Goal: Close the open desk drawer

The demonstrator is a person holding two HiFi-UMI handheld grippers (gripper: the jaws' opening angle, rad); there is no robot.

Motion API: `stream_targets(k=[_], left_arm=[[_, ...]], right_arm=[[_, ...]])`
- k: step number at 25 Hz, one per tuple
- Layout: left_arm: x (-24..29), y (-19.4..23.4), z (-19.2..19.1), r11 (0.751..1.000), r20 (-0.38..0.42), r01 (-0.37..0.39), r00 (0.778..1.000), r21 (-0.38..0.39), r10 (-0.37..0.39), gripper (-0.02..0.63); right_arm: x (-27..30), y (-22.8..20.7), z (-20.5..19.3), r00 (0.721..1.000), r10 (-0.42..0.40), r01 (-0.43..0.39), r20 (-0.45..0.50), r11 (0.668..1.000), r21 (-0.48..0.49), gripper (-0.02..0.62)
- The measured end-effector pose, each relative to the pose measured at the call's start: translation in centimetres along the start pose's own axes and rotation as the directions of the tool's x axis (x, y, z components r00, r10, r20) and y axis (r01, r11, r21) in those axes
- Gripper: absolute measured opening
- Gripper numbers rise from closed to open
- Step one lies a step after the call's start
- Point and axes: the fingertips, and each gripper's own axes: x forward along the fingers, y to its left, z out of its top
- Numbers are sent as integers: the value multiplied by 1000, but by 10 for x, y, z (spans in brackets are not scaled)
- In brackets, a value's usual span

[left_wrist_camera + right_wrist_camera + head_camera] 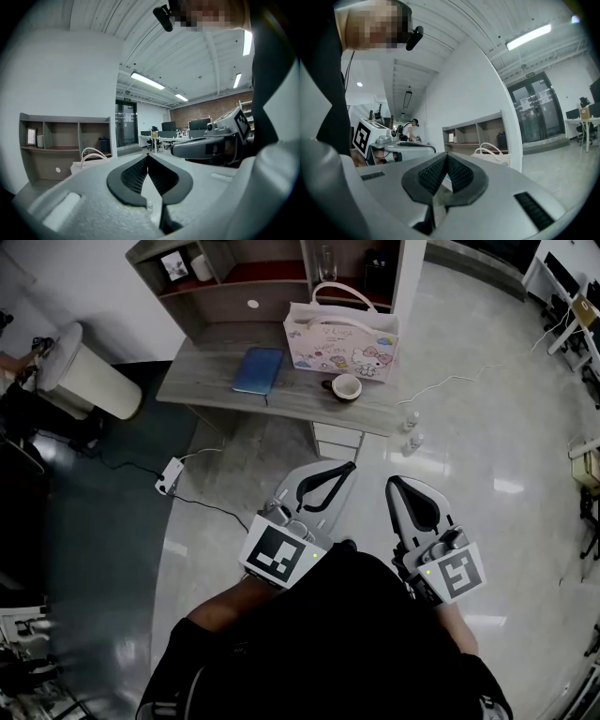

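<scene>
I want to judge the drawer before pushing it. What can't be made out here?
- drawer, head view: small, tucked under the desktop; how far open, unclear.
- Left gripper view: the left gripper blocks the drawer.
- Right gripper view: the right gripper does likewise.

My view of the desk drawer [337,438]
Pale-fronted, it sits under the right end of the grey desk [211,376], jutting slightly past the front edge.

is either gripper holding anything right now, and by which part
Nothing is held. The left gripper and the right gripper each have their jaws shut together with nothing between them.
</scene>
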Motion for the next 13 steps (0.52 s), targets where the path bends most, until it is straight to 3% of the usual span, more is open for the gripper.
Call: stream_targets(k=[13], left_arm=[[-11,-8,-10,999,-29,-47,998,-1,47,8]], right_arm=[[-6,10,-13,999,54,-54,7,998,28,12]])
